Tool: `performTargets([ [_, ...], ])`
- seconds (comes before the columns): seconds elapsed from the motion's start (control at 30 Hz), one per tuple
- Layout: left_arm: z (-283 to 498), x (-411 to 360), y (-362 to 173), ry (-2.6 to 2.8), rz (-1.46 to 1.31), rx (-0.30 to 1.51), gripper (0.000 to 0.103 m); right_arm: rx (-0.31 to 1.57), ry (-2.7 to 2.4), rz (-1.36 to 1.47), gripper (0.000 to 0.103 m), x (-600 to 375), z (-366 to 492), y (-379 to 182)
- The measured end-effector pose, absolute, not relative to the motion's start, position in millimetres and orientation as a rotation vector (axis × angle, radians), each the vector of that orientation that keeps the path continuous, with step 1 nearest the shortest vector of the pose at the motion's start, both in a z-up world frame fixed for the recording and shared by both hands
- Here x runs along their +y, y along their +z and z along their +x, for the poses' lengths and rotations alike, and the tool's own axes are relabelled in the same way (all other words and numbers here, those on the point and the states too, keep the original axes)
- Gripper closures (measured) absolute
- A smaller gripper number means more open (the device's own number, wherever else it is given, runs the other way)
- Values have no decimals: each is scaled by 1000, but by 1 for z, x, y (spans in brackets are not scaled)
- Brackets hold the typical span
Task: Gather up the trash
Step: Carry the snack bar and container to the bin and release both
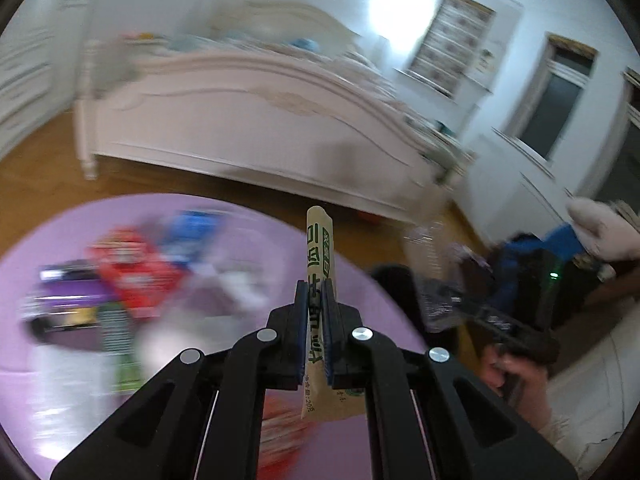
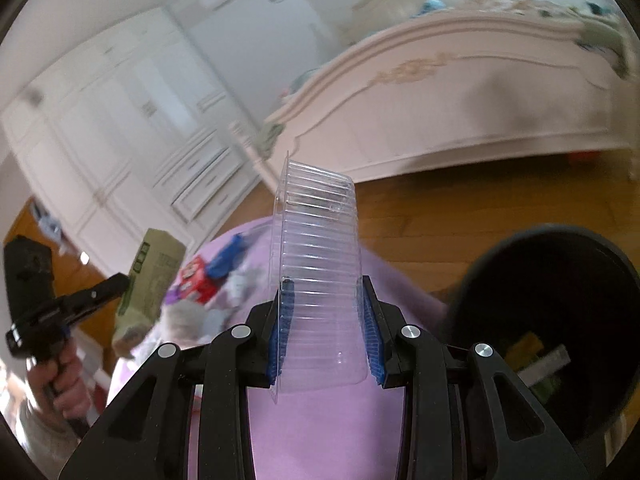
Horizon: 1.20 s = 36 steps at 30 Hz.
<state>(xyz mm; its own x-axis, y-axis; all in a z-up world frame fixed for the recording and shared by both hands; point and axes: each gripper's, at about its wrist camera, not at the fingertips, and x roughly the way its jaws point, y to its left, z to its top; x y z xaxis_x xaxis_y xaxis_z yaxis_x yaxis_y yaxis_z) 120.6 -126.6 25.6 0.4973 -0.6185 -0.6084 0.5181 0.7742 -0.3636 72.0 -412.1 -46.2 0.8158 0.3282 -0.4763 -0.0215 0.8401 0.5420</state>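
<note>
My left gripper (image 1: 315, 286) is shut on a tan paper packet with green print (image 1: 319, 256), held above the round purple table (image 1: 360, 300); the packet also shows in the right wrist view (image 2: 150, 280). My right gripper (image 2: 325, 292) is shut on a clear ribbed plastic container (image 2: 318, 272), held upright over the purple table (image 2: 320, 432). A black trash bin (image 2: 552, 320) stands just right of it with some wrappers inside. Blurred trash lies on the table: a red box (image 1: 132, 272), a blue wrapper (image 1: 192, 236), a purple packet (image 1: 68, 292).
A white bed with a carved footboard (image 1: 256, 120) stands beyond the table on a wooden floor (image 2: 460, 220). White wardrobes (image 2: 120, 140) line the left wall. The other hand-held gripper (image 1: 500, 312) is at the right in the left wrist view.
</note>
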Motion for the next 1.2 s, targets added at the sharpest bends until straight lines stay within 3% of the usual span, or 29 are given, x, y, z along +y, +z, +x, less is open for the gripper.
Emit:
performTargets([
  [0.4,136,-326,-41,-897,-66,951,96,673,-37,680,70,-524,43,-124],
  [0.73,133,-369,-69,-872,46,1008,92,745,-68,672,66,-533,44,-168],
  [0.8,132,-373,-68,-862,83,1001,85,742,-90,661,51,-535,42,-169],
  [0.87,131,-370,-64,-853,90,985,48,723,-97,663,43,-536,40,-167],
  [0.93,127,-361,-56,-838,81,943,34,713,-99,664,41,-536,37,-165],
  [1.13,112,-328,-31,-835,51,881,33,688,-64,623,41,-515,34,-146],
  [1.2,105,-311,-20,-820,37,849,29,679,-40,601,41,-503,35,-135],
])
